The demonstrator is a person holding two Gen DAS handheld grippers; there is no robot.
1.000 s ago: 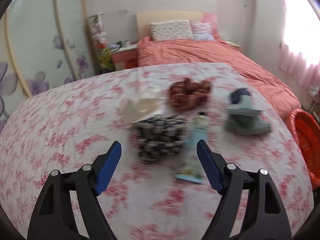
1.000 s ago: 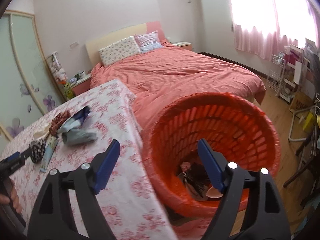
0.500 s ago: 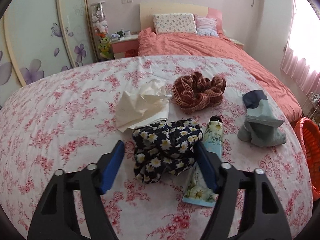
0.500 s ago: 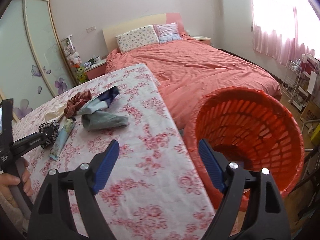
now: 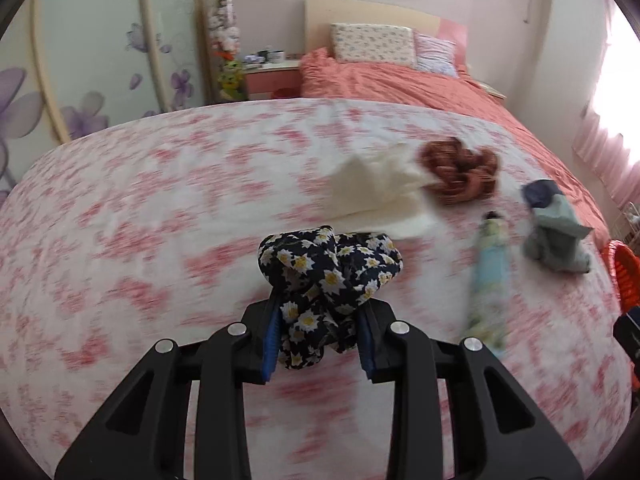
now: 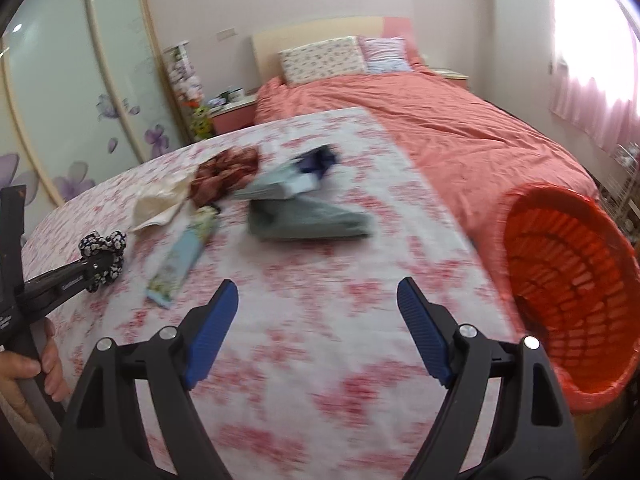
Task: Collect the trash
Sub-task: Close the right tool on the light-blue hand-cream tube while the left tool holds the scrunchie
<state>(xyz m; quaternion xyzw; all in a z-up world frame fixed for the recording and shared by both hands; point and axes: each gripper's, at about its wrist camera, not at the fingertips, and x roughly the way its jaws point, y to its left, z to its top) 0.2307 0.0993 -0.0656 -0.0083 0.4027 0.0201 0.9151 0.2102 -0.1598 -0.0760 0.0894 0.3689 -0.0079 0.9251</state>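
Observation:
A dark scrunchie with a daisy print [image 5: 332, 264] sits between the blue pads of my left gripper [image 5: 320, 312]. The jaws are closing and the pads squeeze its lower half. In the right wrist view the same scrunchie [image 6: 106, 240] bulges at the tip of the left gripper [image 6: 100, 268]. My right gripper [image 6: 317, 286] hangs open over the floral tablecloth [image 6: 320, 360] with nothing between its fingers. On the cloth lie a crumpled white tissue [image 5: 372, 188], a brown scrunchie [image 5: 460, 168], a light blue tube [image 5: 490, 264] and a grey-green wrapper heap [image 5: 556, 236].
An orange slatted basket [image 6: 560, 280] stands off the table's right edge, beside the bed with a coral cover [image 6: 460, 132]. A person's hand [image 6: 24, 372] holds the left gripper's handle at the lower left. Sliding doors with purple flowers line the left wall.
The left jaws have closed onto the daisy scrunchie, and the other items have slid right in that view. The right gripper has swung left, from over the basket to over the table.

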